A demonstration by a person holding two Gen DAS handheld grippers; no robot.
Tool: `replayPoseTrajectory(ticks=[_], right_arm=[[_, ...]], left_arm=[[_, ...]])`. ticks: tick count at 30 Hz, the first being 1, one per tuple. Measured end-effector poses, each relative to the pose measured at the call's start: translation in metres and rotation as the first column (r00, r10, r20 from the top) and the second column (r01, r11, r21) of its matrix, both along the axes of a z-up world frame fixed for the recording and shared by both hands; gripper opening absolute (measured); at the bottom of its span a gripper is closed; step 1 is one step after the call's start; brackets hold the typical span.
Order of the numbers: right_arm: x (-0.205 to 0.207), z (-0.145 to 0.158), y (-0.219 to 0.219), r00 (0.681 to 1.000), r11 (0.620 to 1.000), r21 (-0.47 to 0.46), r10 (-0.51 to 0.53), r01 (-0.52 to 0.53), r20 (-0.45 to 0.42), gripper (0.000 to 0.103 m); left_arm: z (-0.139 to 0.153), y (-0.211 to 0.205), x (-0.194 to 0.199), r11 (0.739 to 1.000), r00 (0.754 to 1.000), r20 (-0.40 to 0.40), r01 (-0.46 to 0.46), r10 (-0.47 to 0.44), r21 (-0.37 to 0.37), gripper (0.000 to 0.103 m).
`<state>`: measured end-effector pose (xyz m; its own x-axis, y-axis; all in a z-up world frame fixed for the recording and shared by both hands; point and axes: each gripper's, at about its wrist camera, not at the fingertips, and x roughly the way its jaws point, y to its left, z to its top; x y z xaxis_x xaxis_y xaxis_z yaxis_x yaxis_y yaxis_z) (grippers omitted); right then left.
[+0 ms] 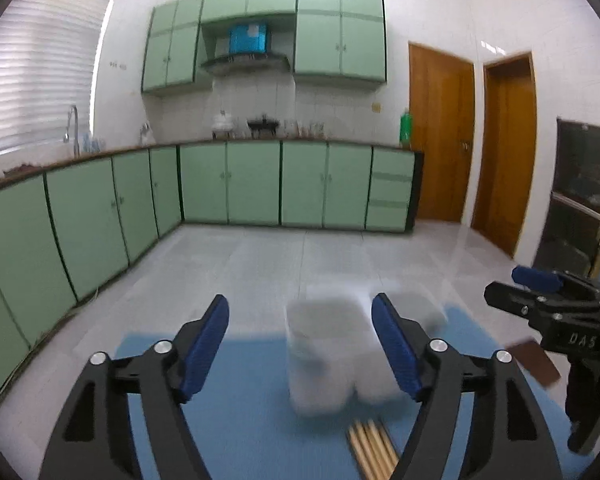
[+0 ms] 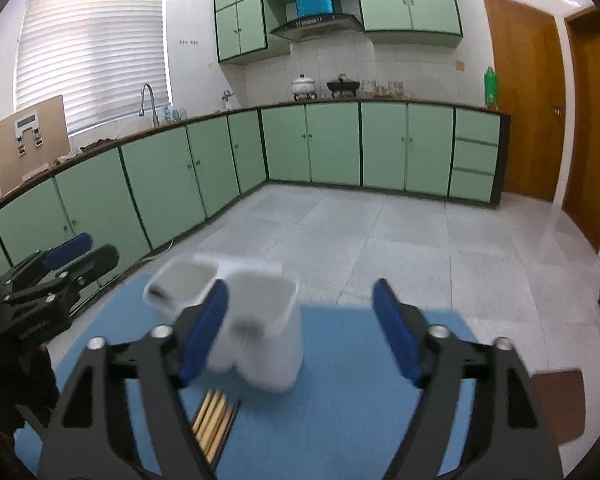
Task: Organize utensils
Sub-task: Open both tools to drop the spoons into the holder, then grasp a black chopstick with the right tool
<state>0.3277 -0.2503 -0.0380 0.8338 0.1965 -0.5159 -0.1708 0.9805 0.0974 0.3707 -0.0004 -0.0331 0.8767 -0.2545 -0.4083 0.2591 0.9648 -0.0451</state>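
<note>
Right now I see the chopsticks lying near-to-far on the blue mat, nearer my left tool; both tools spread, empty, right tool farther right.

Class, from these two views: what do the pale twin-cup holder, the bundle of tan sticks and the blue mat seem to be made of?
Pale twin-cup holder: probably translucent plastic, its walls frosted and thin, though blurred.
Bundle of tan sticks: likely bamboo or wood, with a matt straw colour.
Blue mat: an even, dull blue, perhaps rubber or foam; unclear.

Green cabinets line white tiled walls above a grey floor
</note>
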Motion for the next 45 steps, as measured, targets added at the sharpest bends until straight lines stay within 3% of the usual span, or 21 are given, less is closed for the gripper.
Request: replayPoseTrajectory(ticks=[4, 10, 15, 18, 27, 36, 40, 45], right_arm=[[-0.045, -0.032, 0.004, 0.993, 1.000, 0.020, 0.004, -0.002, -0.115, 0.084], [-0.111, -0.083, 0.024, 0.969, 1.000, 0.002, 0.015, -0.015, -0.249, 0.084], [-0.148, -0.113, 0.040, 0.942, 0.999, -0.007, 0.048, -0.053, -0.332, 0.084], [-0.156, -0.122, 0.045, 0.931, 0.998, -0.007, 0.050, -0.056, -0.362, 0.084], [-0.161, -0.126, 0.070, 0.933, 0.992, -0.089, 0.049, -0.086, -0.356, 0.084], [-0.162, -0.126, 0.045, 0.933, 0.992, -0.124, -0.031, -0.015, -0.358, 0.084], [-0.165, -0.125, 0.046, 0.935, 0.996, -0.085, 0.007, -0.039, -0.354, 0.073], [-0.166, -0.126, 0.062, 0.937, 0.992, -0.099, 0.044, -0.083, -0.347, 0.048]], left_arm=[[-0.031, 0.003, -0.042, 1.000, 0.990, -0.141, 0.004, 0.000, 0.025, 0.079], [-0.089, 0.000, -0.098, 0.996, 0.950, -0.314, 0.021, 0.006, 0.083, 0.081], [-0.118, 0.001, -0.132, 0.989, 0.929, -0.368, 0.019, 0.035, 0.144, 0.082], [-0.126, 0.004, -0.141, 0.990, 0.916, -0.398, 0.014, 0.044, 0.142, 0.084], [-0.130, 0.015, -0.152, 0.989, 0.904, -0.420, -0.022, 0.082, 0.145, 0.085], [-0.132, 0.015, -0.152, 0.990, 0.894, -0.439, -0.028, 0.086, 0.137, 0.086], [-0.133, 0.013, -0.151, 0.990, 0.892, -0.443, -0.033, 0.091, 0.138, 0.086], [-0.132, 0.013, -0.153, 0.990, 0.891, -0.445, -0.039, 0.095, 0.133, 0.087]])
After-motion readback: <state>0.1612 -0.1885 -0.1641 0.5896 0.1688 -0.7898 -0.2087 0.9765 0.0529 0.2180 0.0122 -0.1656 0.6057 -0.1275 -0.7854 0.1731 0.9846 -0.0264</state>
